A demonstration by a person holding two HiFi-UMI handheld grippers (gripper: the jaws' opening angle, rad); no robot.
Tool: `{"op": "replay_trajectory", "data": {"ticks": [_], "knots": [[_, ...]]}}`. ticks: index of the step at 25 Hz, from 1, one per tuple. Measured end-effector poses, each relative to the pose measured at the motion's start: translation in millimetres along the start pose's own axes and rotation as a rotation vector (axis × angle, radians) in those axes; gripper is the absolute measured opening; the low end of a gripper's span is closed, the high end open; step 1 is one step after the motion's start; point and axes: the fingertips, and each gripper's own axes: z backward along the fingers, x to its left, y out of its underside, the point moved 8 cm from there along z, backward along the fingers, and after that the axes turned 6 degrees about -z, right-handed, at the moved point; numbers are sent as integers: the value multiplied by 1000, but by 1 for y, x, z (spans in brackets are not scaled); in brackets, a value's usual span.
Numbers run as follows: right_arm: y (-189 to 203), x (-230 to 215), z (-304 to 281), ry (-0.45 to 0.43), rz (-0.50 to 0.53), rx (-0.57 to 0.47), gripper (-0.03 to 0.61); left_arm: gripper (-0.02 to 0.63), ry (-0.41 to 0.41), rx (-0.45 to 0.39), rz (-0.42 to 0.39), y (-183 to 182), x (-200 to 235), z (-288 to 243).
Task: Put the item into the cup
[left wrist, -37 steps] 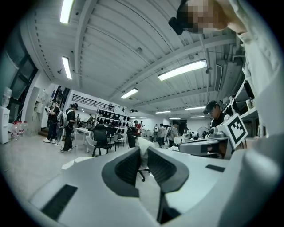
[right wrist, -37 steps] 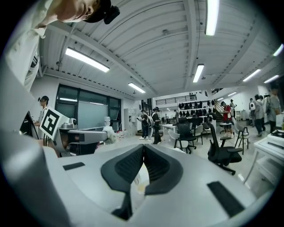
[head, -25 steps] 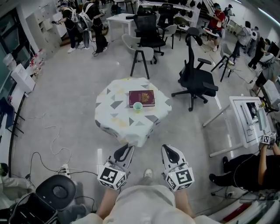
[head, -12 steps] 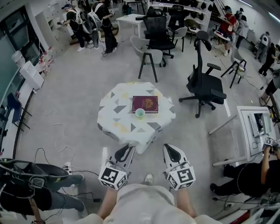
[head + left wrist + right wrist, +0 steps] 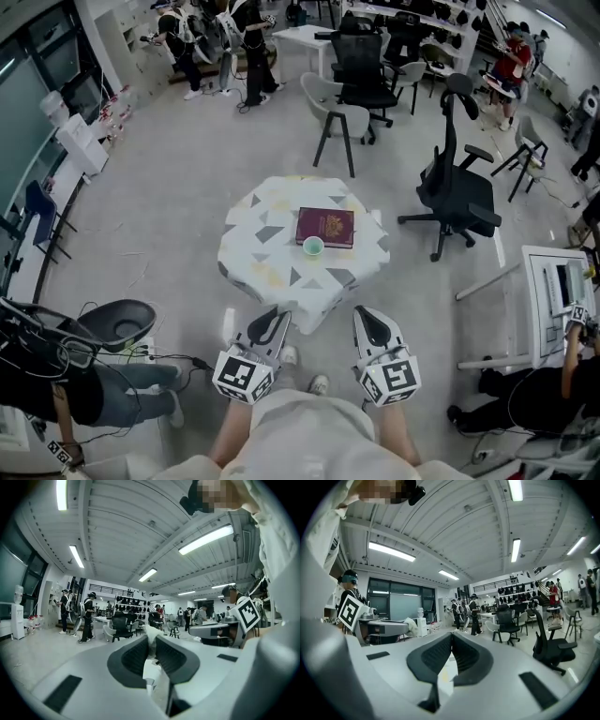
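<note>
A small round table (image 5: 265,265) with a white patterned cloth stands a step ahead of me. On it lie a maroon book (image 5: 325,227) and, just in front of it, a pale green cup (image 5: 313,246). My left gripper (image 5: 278,319) and right gripper (image 5: 366,319) are held side by side near my waist, short of the table's near edge. In the left gripper view the left gripper (image 5: 150,637) is shut on a small white item (image 5: 148,631) that sticks out past the tips. The right gripper (image 5: 451,635) is shut with nothing in it.
Office chairs (image 5: 457,195) stand right of and behind the table. A person sits low at my left beside a black round stool (image 5: 117,322), with cables on the floor. A white desk (image 5: 553,300) is at the right. People stand at the far back.
The table with book and cup has drifted slightly right and down in the head view. The seated person and stool at my left have shifted. Both grippers keep their pose.
</note>
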Motion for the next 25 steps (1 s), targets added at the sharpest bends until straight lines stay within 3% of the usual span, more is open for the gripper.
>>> {"op": "replay_trajectory", "data": {"ticks": [25], "knots": [[-19, 2, -125, 95, 34, 18, 8, 61, 83, -21, 14, -2, 128, -72]]}}
